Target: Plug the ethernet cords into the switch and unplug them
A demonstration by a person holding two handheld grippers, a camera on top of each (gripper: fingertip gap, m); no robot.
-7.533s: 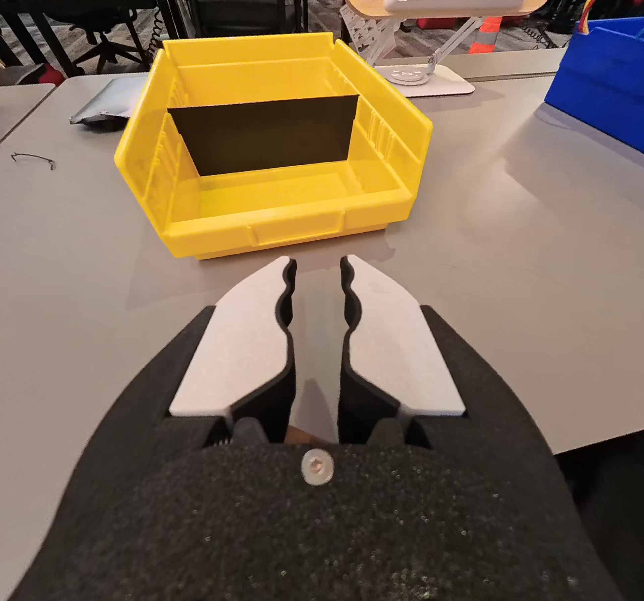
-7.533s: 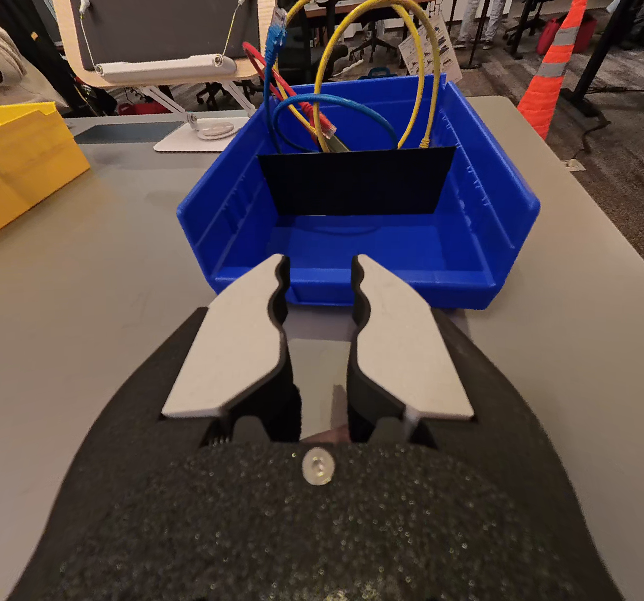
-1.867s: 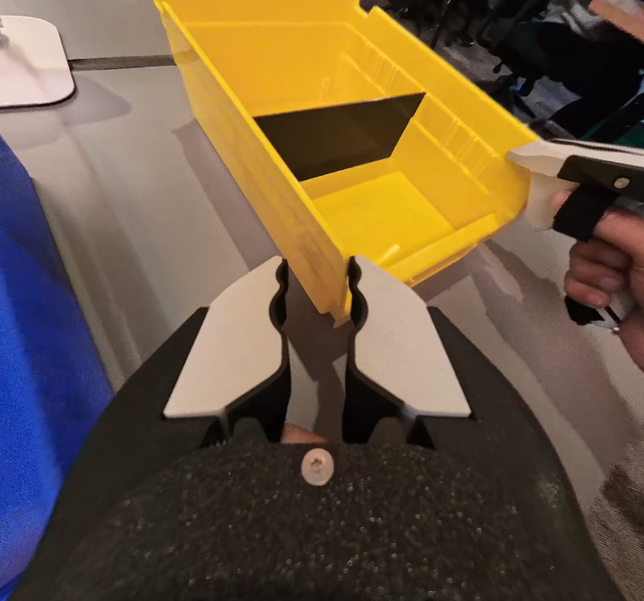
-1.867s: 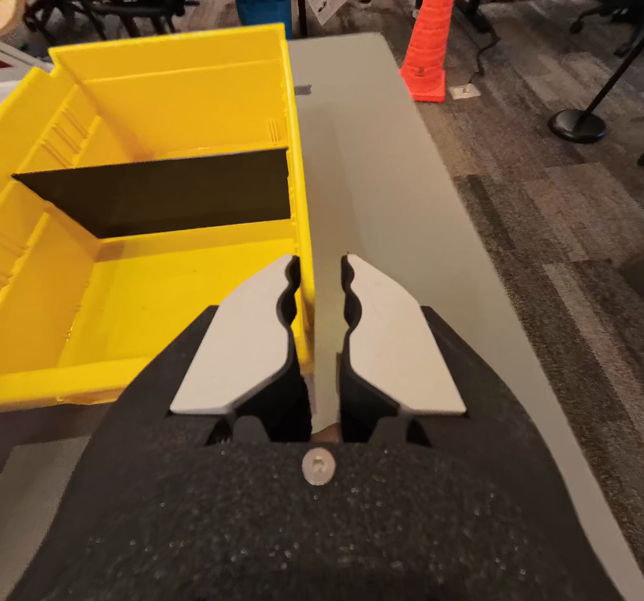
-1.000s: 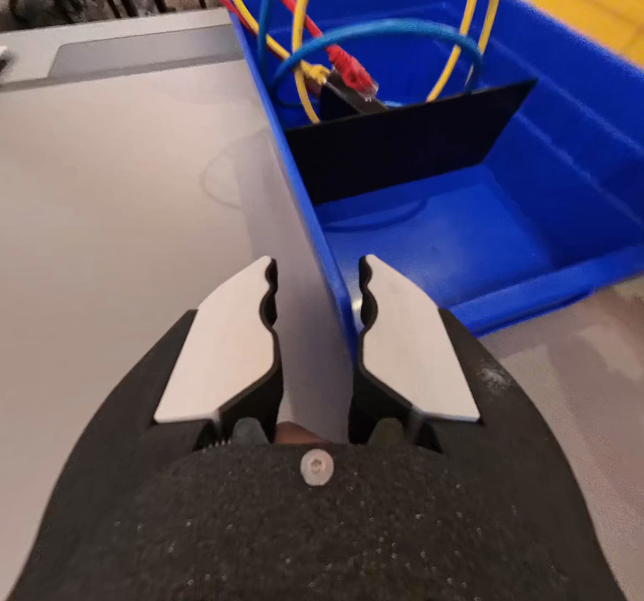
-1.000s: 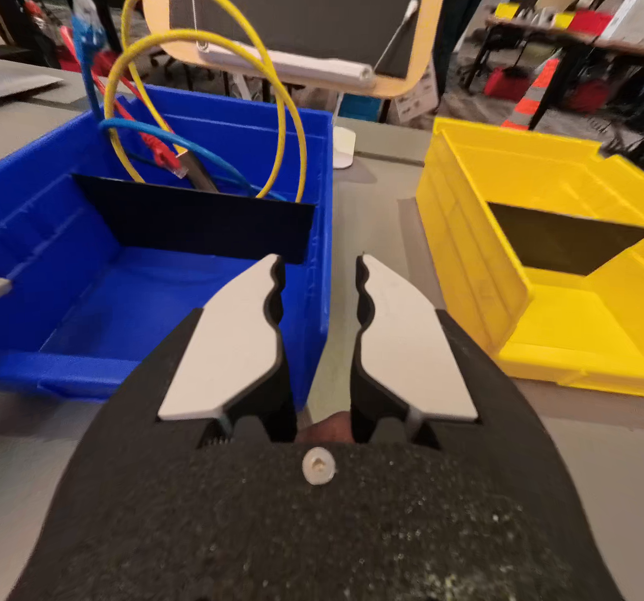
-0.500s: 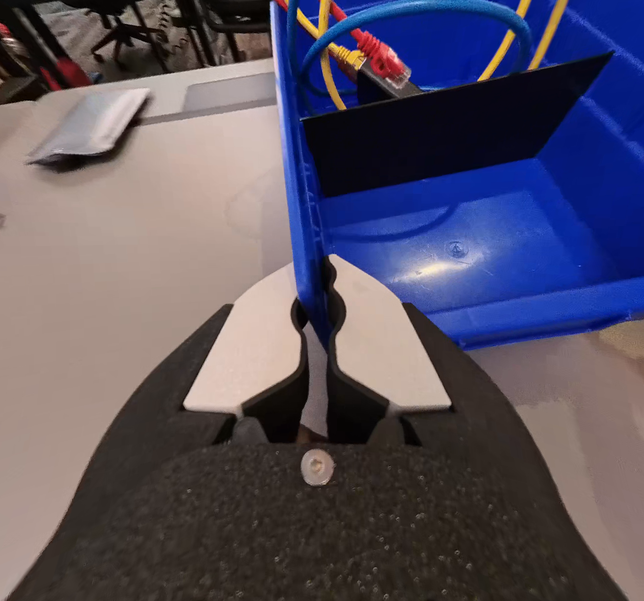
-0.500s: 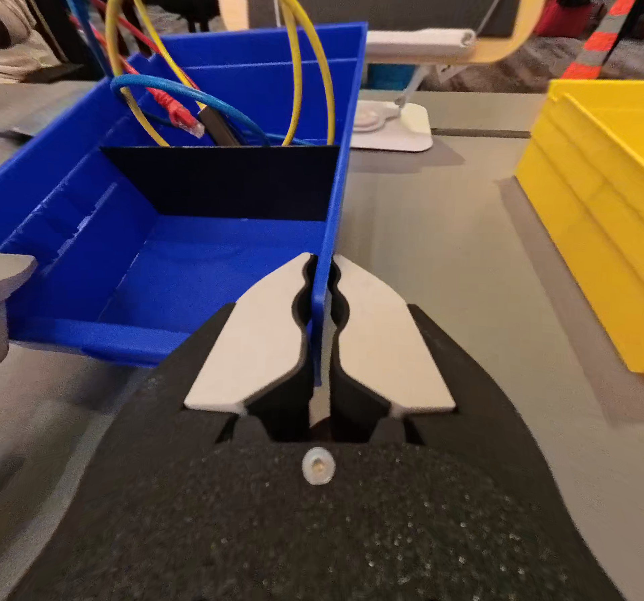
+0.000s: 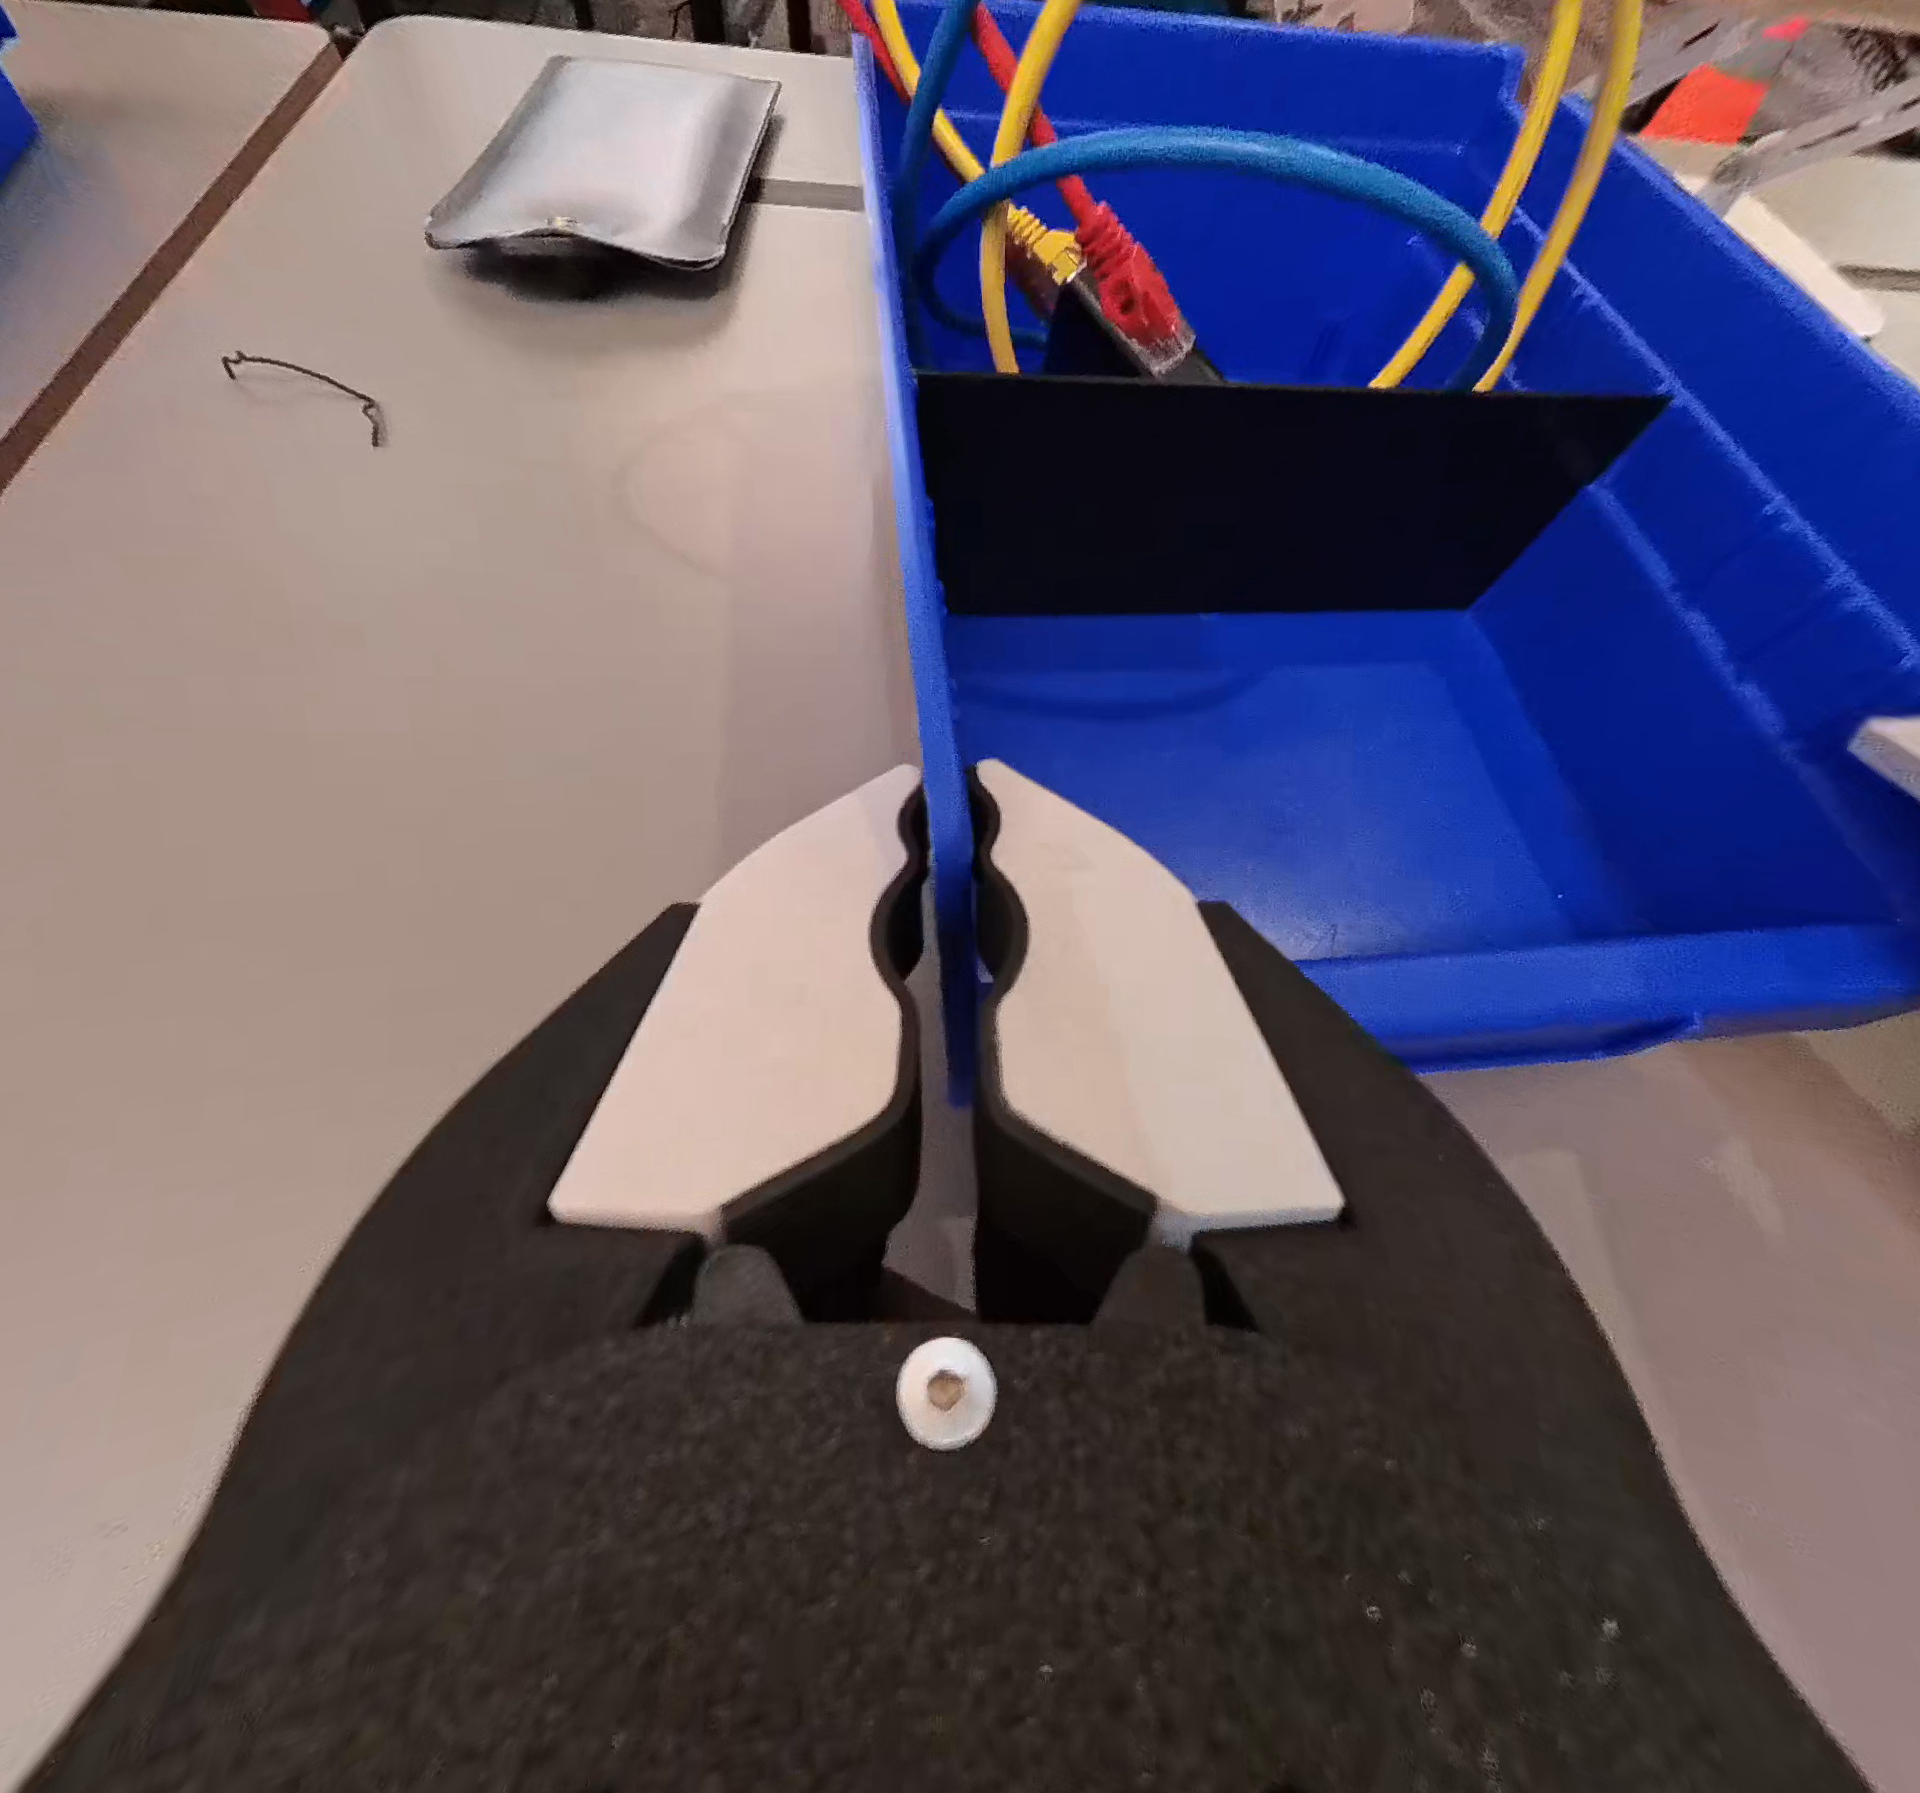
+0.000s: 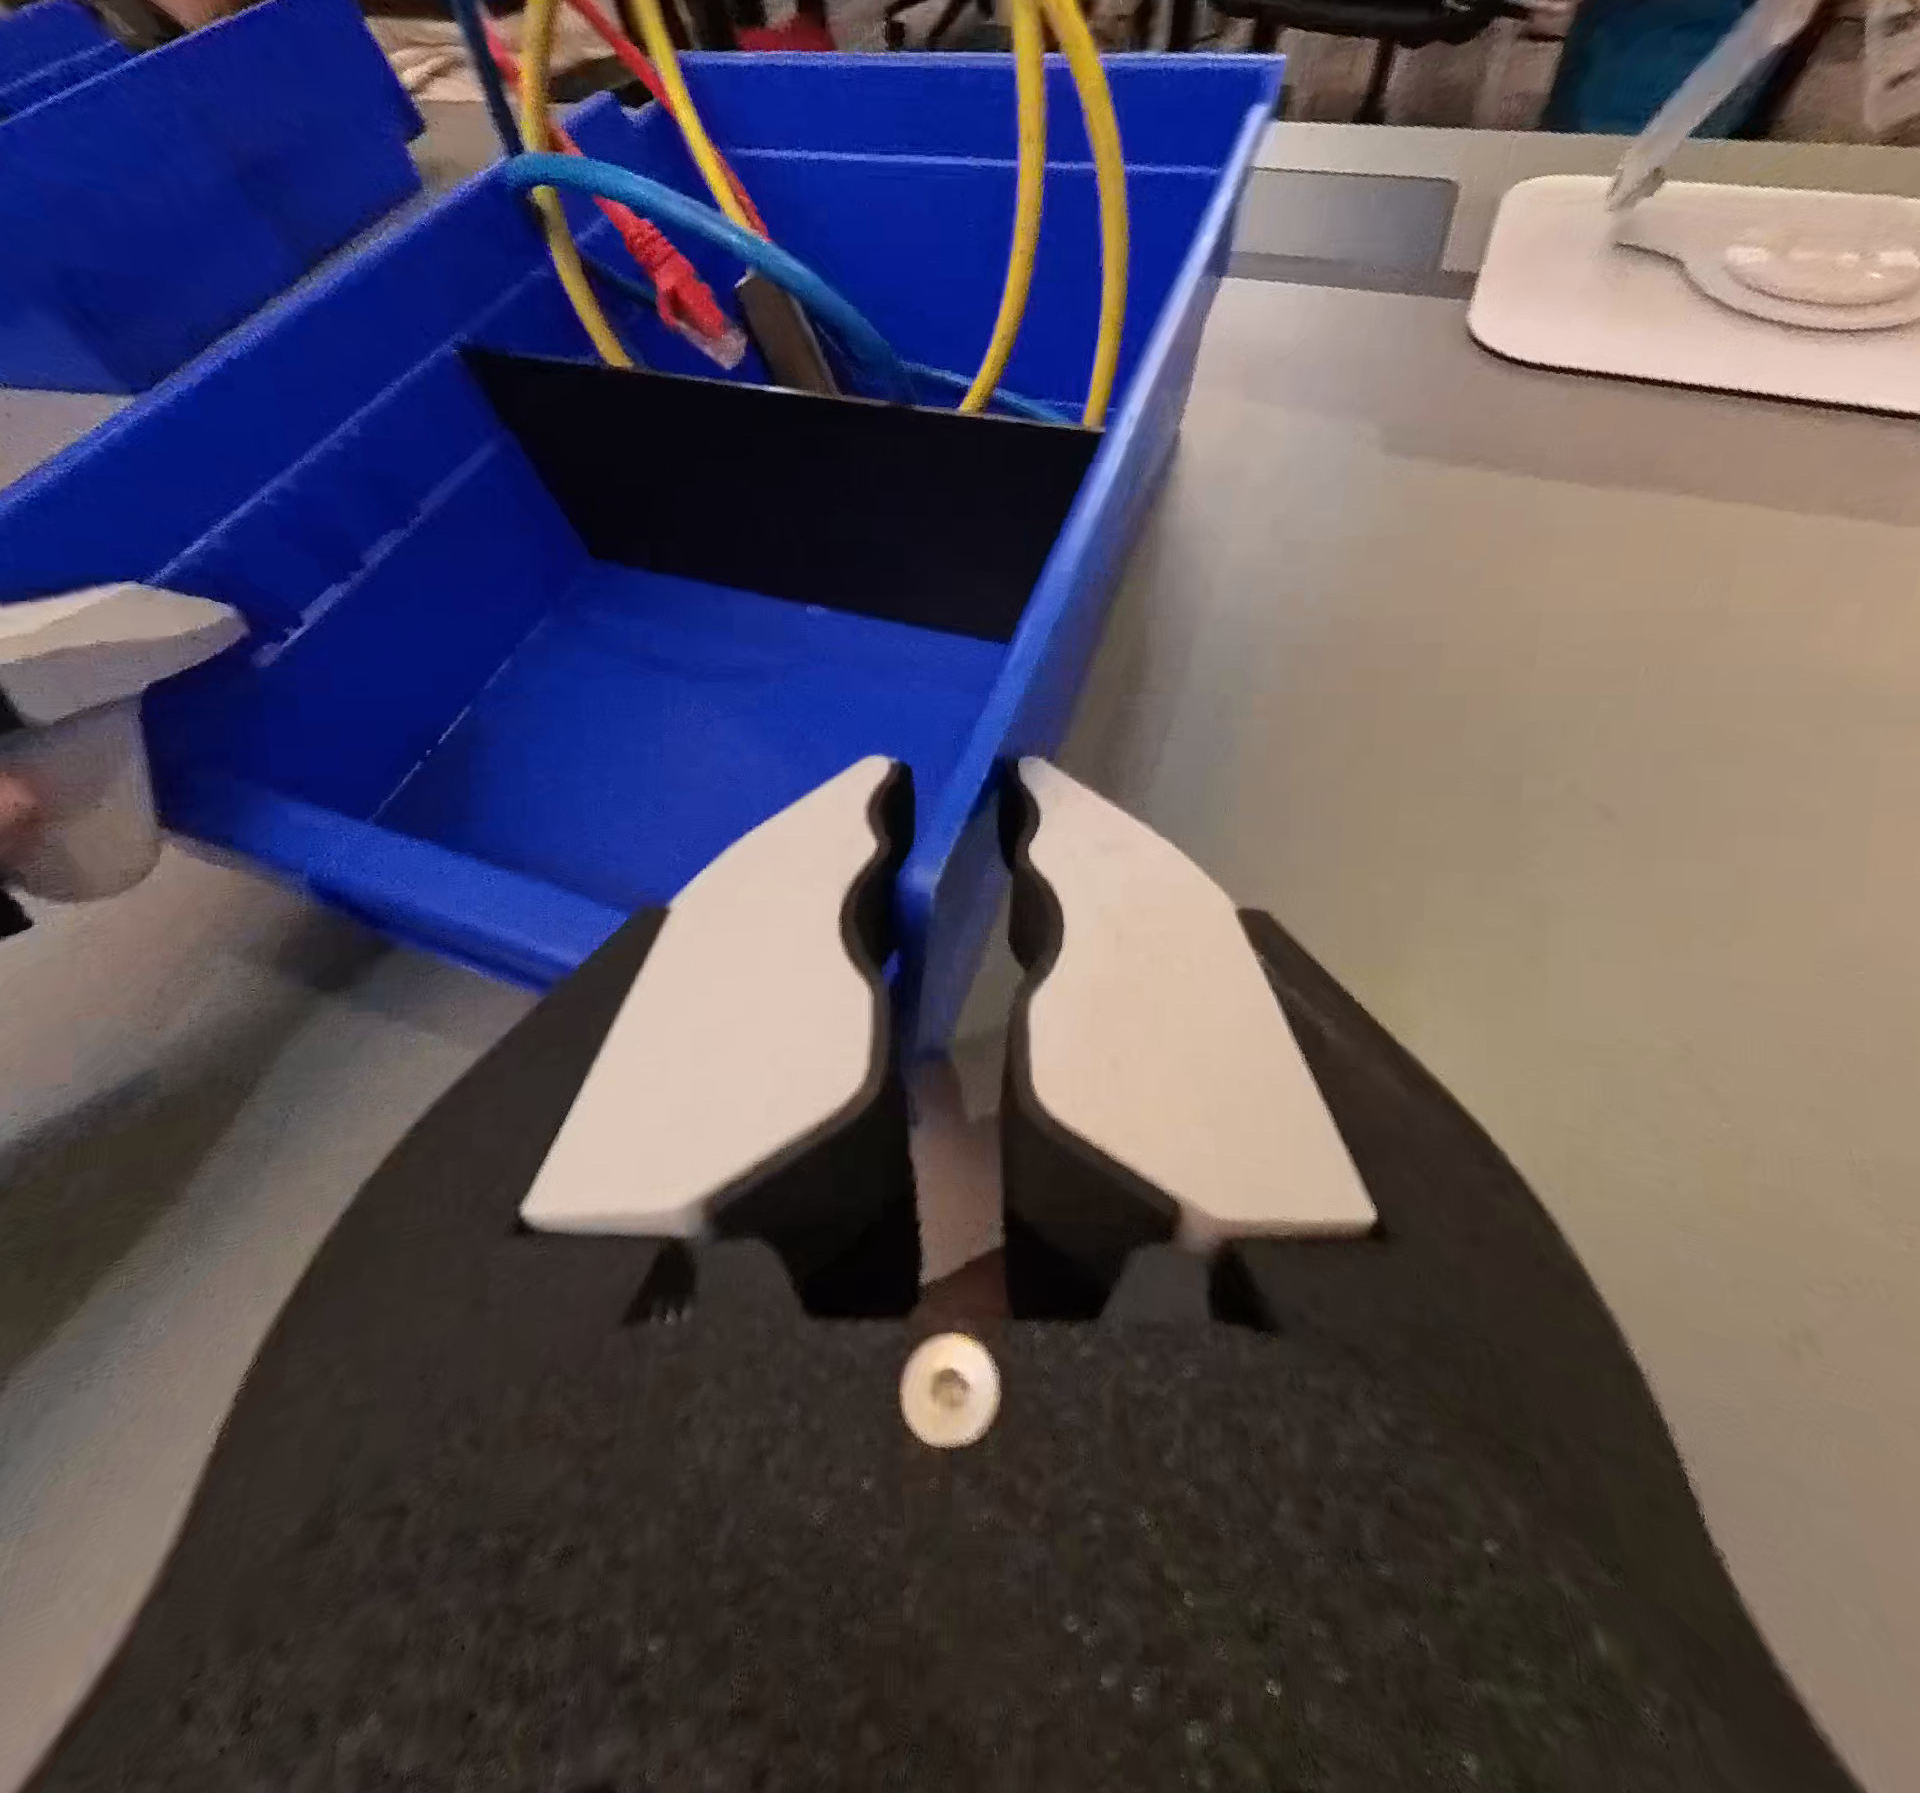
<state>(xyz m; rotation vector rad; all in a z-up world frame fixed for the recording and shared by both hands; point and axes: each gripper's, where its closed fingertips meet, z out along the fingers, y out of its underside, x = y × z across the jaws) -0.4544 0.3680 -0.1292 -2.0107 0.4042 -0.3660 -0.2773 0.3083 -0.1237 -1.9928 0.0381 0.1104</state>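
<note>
On the grey desk (image 9: pixel 416 704), left hand-held gripper (image 9: pixel 948 798) is clamped on the left wall of the blue bin (image 9: pixel 1351 808). Behind the bin's black divider (image 9: pixel 1247 496), at 12 o'clock, sit yellow, blue and red ethernet cords (image 9: pixel 1127 273). Right hand-held gripper (image 10: pixel 956 787) is clamped on the bin's right wall.

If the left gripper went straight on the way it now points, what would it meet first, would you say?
The left gripper is already shut on the blue bin side wall; sliding forward along it, it would probably meet the black divider first.
</note>
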